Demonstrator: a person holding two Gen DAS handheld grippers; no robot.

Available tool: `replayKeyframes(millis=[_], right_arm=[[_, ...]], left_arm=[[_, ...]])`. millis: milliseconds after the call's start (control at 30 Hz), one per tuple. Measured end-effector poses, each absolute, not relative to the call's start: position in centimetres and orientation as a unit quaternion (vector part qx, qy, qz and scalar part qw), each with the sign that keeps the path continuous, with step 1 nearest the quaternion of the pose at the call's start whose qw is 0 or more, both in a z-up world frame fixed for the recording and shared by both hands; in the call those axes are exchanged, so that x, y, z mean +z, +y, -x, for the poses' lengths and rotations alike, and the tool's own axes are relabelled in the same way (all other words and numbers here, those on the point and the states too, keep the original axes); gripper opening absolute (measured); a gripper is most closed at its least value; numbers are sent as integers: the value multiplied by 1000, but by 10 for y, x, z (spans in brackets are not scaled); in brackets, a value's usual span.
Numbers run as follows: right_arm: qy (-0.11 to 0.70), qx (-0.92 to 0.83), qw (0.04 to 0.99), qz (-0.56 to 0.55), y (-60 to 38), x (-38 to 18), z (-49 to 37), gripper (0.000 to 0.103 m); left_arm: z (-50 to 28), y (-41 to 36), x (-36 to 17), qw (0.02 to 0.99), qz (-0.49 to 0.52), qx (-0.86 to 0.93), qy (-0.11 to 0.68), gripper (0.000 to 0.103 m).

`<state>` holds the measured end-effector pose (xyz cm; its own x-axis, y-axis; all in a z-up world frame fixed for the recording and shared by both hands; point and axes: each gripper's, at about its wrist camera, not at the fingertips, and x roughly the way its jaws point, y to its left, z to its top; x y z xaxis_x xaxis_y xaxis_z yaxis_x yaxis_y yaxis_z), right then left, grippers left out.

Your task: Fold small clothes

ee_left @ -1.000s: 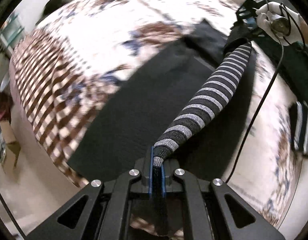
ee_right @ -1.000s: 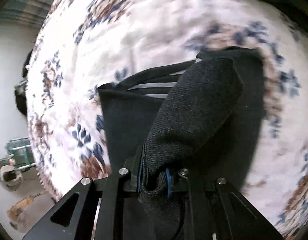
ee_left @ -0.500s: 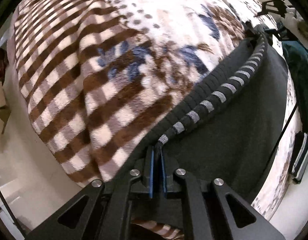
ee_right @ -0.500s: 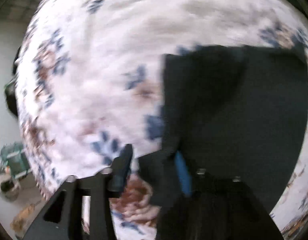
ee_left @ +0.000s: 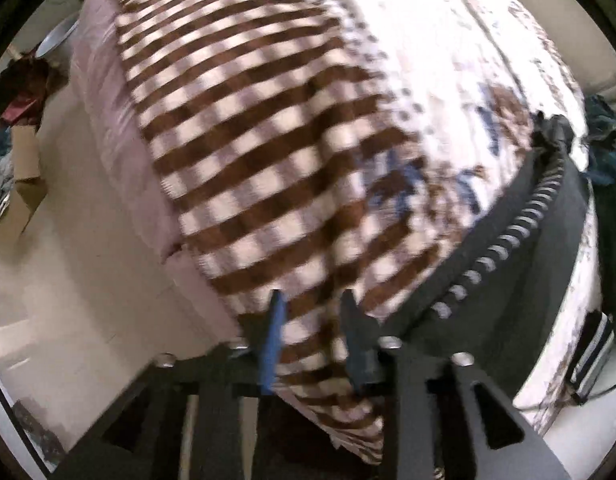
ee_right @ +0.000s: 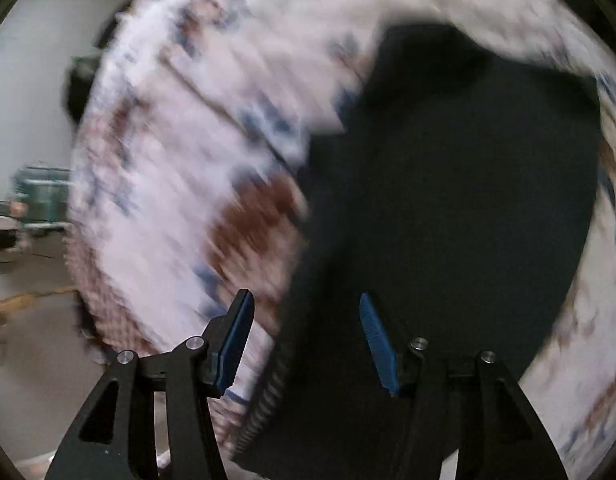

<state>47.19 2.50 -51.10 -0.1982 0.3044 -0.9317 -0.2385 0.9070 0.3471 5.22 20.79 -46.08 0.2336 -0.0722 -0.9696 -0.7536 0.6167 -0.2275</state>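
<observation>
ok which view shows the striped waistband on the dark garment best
The left wrist view: the striped waistband runs as a long grey-and-black band along the edge of the dark garment on the blanket. The right wrist view shows mostly plain dark cloth, with a short, blurred ribbed edge near the bottom.

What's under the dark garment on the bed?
The dark garment lies flat on the floral blanket, which shows all around it. Anything between the two is covered. Both the left gripper and right gripper are open, clear of it.
</observation>
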Motion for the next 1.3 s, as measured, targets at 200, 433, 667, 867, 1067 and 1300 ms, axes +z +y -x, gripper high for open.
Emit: replayKeyframes(millis=[200, 433, 667, 867, 1067, 1300], right_arm=[[794, 215, 556, -118, 60, -582, -424, 53], [756, 295, 554, -187, 44, -549, -427, 53], [731, 181, 637, -163, -97, -519, -416, 53], [754, 90, 622, -189, -184, -539, -371, 53], [729, 60, 643, -228, -205, -538, -390, 53], [676, 52, 700, -225, -217, -521, -481, 53]], left_arm=[[-87, 180, -455, 712, 337, 220, 575, 41], [-124, 152, -470, 726, 290, 176, 598, 52], [-131, 165, -497, 715, 257, 161, 630, 58], [-140, 169, -469, 723, 266, 148, 620, 56], [-242, 159, -397, 787, 263, 74, 553, 72], [-430, 134, -412, 821, 189, 1, 538, 72]])
